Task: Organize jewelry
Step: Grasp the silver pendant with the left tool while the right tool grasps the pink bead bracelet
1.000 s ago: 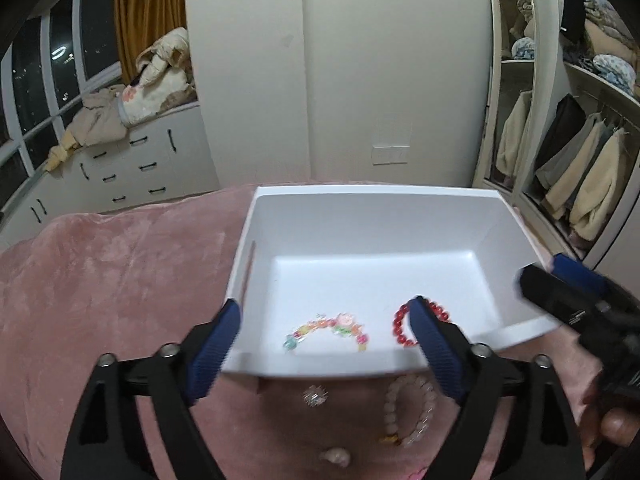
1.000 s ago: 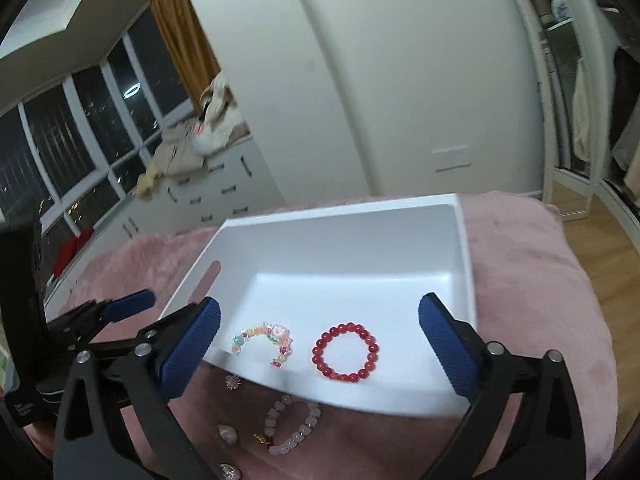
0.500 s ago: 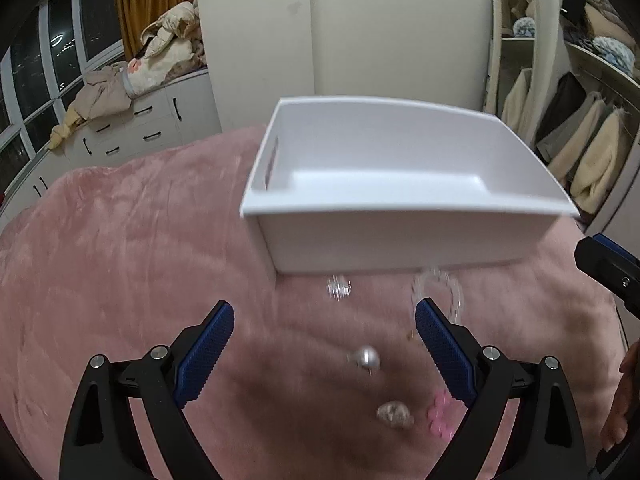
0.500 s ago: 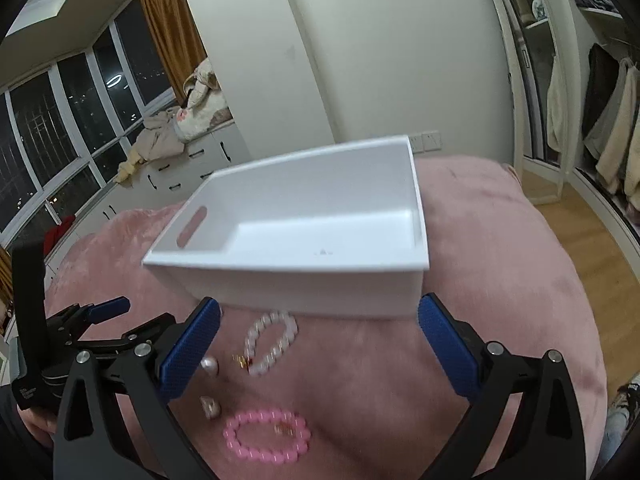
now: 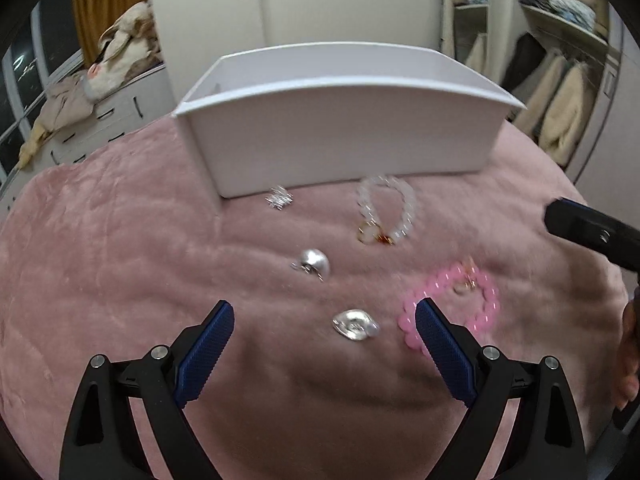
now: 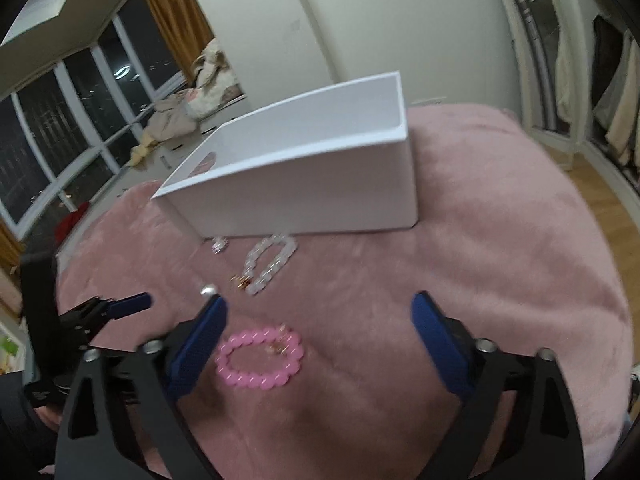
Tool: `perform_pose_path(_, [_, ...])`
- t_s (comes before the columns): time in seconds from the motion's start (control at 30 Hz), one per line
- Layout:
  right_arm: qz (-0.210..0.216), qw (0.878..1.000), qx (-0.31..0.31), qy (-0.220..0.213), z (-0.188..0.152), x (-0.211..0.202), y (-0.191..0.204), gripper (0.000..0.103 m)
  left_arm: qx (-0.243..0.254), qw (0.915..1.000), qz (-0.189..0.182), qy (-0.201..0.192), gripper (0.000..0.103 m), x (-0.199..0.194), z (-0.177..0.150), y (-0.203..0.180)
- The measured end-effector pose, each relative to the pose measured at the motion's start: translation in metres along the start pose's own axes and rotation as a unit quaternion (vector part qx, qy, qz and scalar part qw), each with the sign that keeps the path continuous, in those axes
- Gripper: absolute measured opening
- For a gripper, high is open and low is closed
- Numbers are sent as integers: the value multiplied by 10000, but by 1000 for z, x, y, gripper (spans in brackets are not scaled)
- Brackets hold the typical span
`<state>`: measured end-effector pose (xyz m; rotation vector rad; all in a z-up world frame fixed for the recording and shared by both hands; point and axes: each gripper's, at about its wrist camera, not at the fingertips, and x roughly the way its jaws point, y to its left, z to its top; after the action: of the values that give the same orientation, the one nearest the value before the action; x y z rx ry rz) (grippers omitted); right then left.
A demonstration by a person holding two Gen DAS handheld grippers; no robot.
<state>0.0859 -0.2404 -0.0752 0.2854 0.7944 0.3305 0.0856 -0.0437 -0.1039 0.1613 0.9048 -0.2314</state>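
A white box (image 5: 340, 120) (image 6: 320, 176) stands on a pink plush blanket (image 5: 100, 260); its inside is hidden from here. In front of it lie a small sparkly piece (image 5: 279, 199), a clear bead bracelet (image 5: 386, 210) (image 6: 270, 260), a silver pearl piece (image 5: 314, 264), a silver shell-like piece (image 5: 355, 324) and a pink bead bracelet (image 5: 452, 312) (image 6: 260, 358). My left gripper (image 5: 324, 312) is open above the shell-like piece. My right gripper (image 6: 320, 308) is closing, with the pink bracelet low between its jaws near the left finger; the pads do not touch it.
A wardrobe with hanging coats (image 5: 560, 92) stands at the right, with wood floor (image 6: 600, 184) beside the blanket. Drawers with piled clothes (image 5: 100, 80) and dark windows (image 6: 60, 120) are at the left. A hand (image 5: 630, 352) holds the right gripper.
Both grippers drew back from the box and sank toward the blanket. The box's inside dropped out of sight and the loose jewelry came into view. The right jaws narrowed.
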Motion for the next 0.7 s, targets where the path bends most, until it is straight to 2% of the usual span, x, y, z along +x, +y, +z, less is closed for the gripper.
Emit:
perform_pose_path(0.07, [76, 9998, -70, 182, -3, 6, 2, 60, 33, 10000, -64, 18, 93, 4, -4, -3])
perform_pose_path(0.17, [229, 9989, -171, 385, -9, 14, 8, 57, 107, 9999, -129, -4, 92, 9, -6, -9])
perform_pose_path(0.27, [271, 9973, -297, 607, -13, 23, 14, 55, 152, 9997, -162, 50, 82, 14, -8, -13])
perform_pose_path(0.37, [306, 9950, -351, 883, -15, 35, 17, 53, 159, 9996, -161, 150, 79, 21, -11, -16])
perform_pose_path(0.5, [455, 9909, -496, 1169, -21, 46, 21, 40, 74, 9996, -213, 185, 76, 25, -13, -16])
perform_pose_path(0.53, [530, 9896, -527, 1230, -22, 47, 23, 32, 47, 9995, -234, 191, 73, 26, -13, -16])
perform_pose_path(0.67, [500, 9882, -672, 1284, -23, 47, 28, 16, 9, 9991, -347, 238, 54, 28, -17, -18])
perform_pose_path(0.7, [492, 9889, -639, 1248, -22, 46, 27, 16, 15, 9990, -373, 236, 52, 29, -17, -20])
